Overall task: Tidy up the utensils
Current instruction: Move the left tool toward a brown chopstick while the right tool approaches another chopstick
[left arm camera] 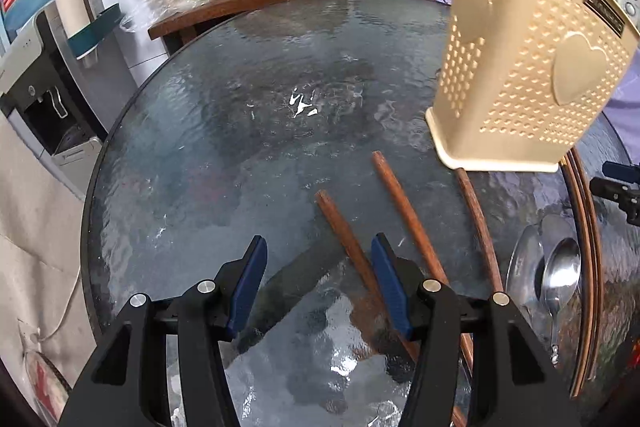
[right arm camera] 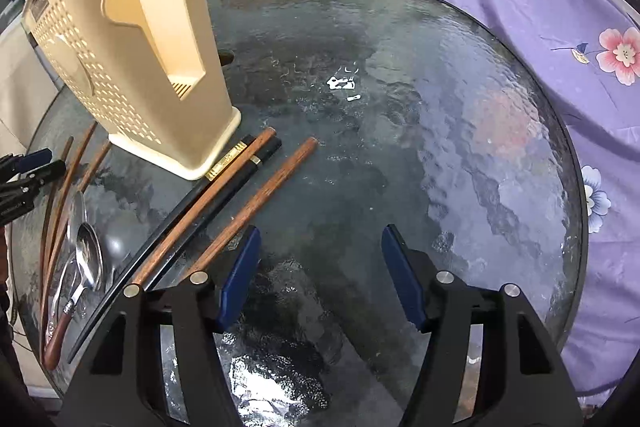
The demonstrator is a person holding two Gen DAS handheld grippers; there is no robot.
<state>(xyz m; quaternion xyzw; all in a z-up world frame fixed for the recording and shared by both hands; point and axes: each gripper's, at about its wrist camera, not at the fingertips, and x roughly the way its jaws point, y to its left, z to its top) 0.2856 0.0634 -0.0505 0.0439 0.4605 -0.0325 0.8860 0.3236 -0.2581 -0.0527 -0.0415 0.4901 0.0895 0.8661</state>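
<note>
A: Where do the utensils lie?

B: All at the foot of the cream utensil holder (right arm camera: 132, 67) on the glass tabletop (right arm camera: 400, 107): brown wooden chopsticks (right arm camera: 256, 203), a black pair with gold bands (right arm camera: 240, 167), and steel spoons (right arm camera: 90, 255) a little beyond those from the holder's base.

A: How will they handle?

B: The chopsticks look light, stiff and thin, likely to roll or skid on glass, so pinch one near mid-length. The spoons look slick; the wooden handle seems the safer hold.

A: And the grippers?

B: The left gripper (left arm camera: 320, 287) and right gripper (right arm camera: 320, 275) both stand half-wide and empty, near the holder.
</note>
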